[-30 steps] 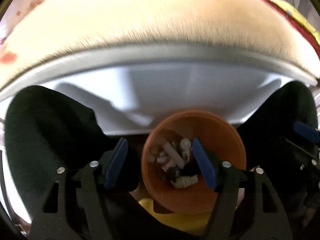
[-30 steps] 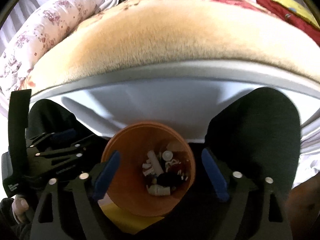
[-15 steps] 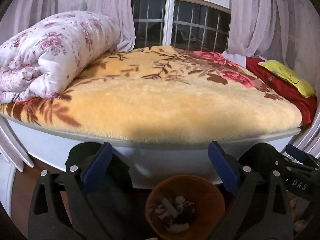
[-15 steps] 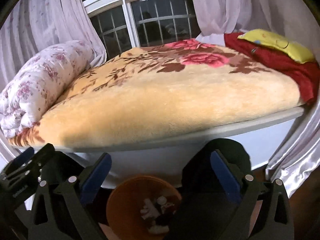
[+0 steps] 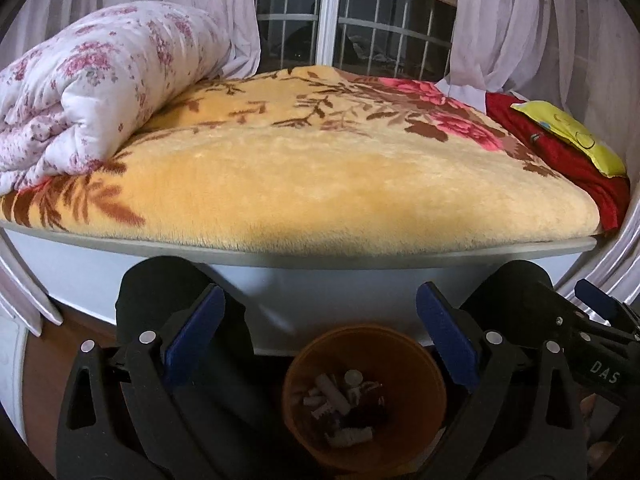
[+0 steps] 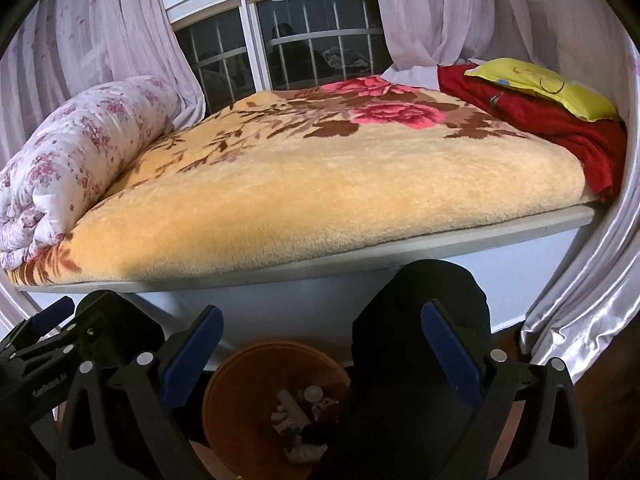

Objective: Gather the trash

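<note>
An orange bin (image 5: 416, 364) stands on the floor below the bed's edge, with several white and dark scraps of trash (image 5: 340, 400) at its bottom. My left gripper (image 5: 320, 336) hangs above it, open wide, nothing between its blue pads (image 5: 196, 332). In the right wrist view the same bin (image 6: 240, 392) and its trash (image 6: 298, 412) lie low between my right gripper's (image 6: 322, 348) fingers, which also stand open and empty. Each gripper shows at the edge of the other's view.
A bed with a yellow flowered plush blanket (image 5: 320, 168) fills the view ahead on a white base (image 5: 340, 292). A rolled floral quilt (image 5: 92, 84) lies left, a red blanket (image 6: 552, 120) and yellow pillow (image 6: 540, 84) right. Black-clad knees (image 5: 160, 300) flank the bin.
Both grippers rose and tilted up from the bin toward the bed. The left pad that reached into the bin came away. Both sets of jaws spread wider.
</note>
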